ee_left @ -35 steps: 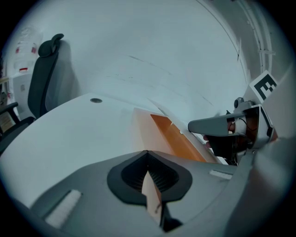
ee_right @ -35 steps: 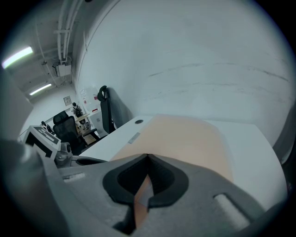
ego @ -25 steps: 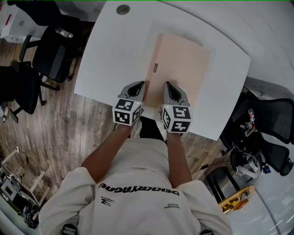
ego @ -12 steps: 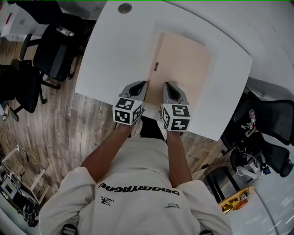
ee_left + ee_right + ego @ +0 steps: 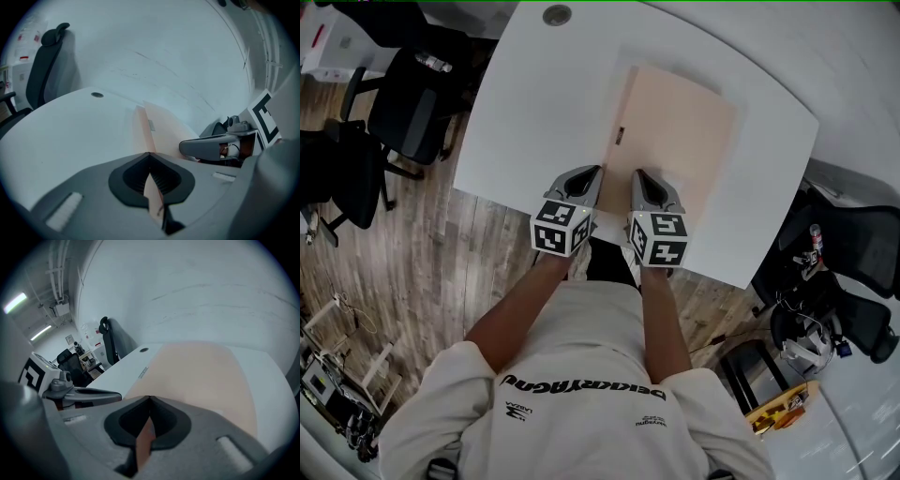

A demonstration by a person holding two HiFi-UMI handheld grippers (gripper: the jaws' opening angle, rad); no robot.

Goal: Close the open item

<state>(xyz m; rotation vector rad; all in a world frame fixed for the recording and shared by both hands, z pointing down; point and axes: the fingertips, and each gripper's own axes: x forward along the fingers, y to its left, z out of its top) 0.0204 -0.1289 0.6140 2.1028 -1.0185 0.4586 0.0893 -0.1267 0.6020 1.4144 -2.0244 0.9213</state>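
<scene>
**Head view, then each gripper: both clamped on a peach folder**

Head view: the peach folder [image 5: 675, 131] lies on the white table [image 5: 534, 103]. The left gripper [image 5: 586, 175] and right gripper [image 5: 642, 178] sit side by side at its near edge.

Left gripper view: the left gripper [image 5: 150, 155] has its jaws pinched tight on a thin peach edge of the folder [image 5: 161, 131], which stretches away ahead.

Right gripper view: the right gripper [image 5: 149, 400] is likewise closed onto a peach edge, and the folder's broad cover [image 5: 197, 371] spreads out beyond.
</scene>
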